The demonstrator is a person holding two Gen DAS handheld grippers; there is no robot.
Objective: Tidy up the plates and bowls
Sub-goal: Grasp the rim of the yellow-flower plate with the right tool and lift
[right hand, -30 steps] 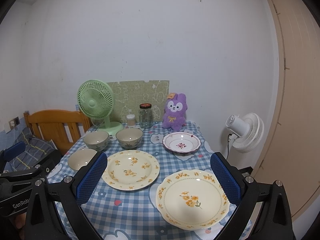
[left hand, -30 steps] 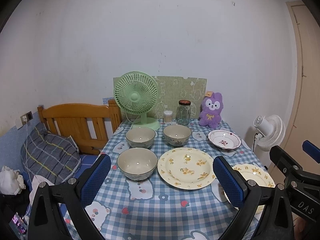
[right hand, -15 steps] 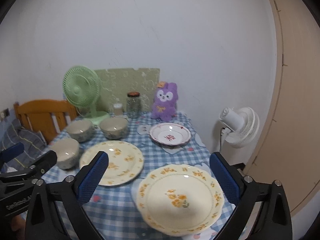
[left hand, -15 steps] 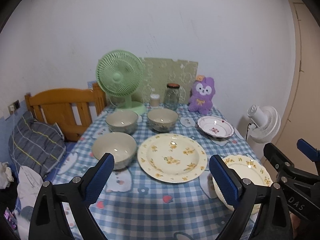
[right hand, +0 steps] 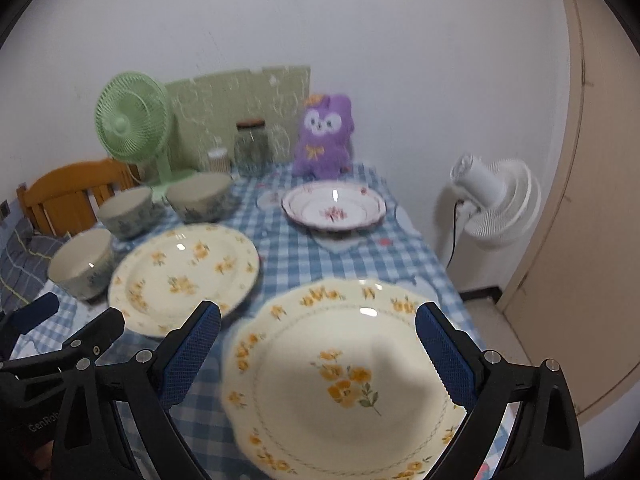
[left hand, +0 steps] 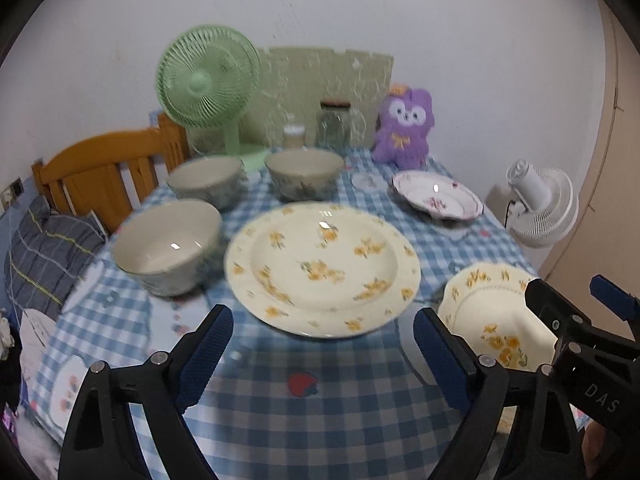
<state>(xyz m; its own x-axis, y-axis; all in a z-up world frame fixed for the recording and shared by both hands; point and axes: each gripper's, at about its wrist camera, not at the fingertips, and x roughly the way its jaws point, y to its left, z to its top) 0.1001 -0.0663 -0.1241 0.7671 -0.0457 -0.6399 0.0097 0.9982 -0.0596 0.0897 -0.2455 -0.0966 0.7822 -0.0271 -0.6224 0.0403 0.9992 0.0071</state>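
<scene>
Hovering with jaws wide and lately narrowing, nothing between them: left gripper (left hand: 323,342) at lower centre, just below large yellow-flowered plate (left hand: 322,270). Likewise spread and empty: right gripper (right hand: 318,340) over scalloped yellow-flowered plate (right hand: 344,384). Upper left: three bowls (left hand: 170,246).

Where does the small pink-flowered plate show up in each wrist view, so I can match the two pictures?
Left wrist: pink-flowered plate sits right of centre, at the table's far right.
Right wrist: the same plate sits near the middle, beyond the open right gripper.
Shared landmark: the purple plush toy stands just behind it in both.
</scene>
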